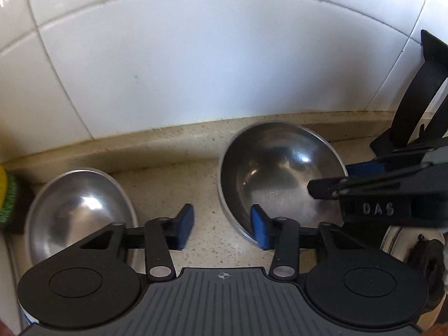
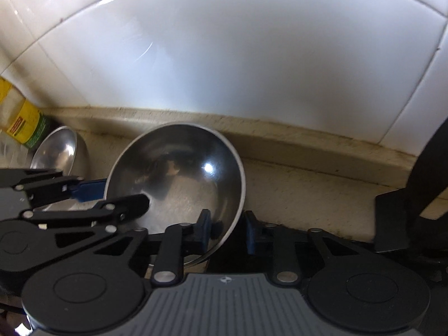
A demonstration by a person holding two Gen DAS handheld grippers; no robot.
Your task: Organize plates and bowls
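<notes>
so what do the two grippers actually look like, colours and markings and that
Both are the same build: black linkage arms with silver pivot pins, two round black discs flanking a ribbed grey plate with a small crosshair mark, and blue pads on the fingers. The left gripper shows its blue pads clearly. The right gripper carries raised "DAS" lettering on its side. No cables or sleeves show.

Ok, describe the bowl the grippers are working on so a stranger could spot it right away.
Find the white tiled wall and the speckled counter below it. Two steel bowls sit there. It is the larger bowl, tilted, with the right hand-held gripper straddling its rim; the smaller bowl sits untouched beside the sponge.
</notes>
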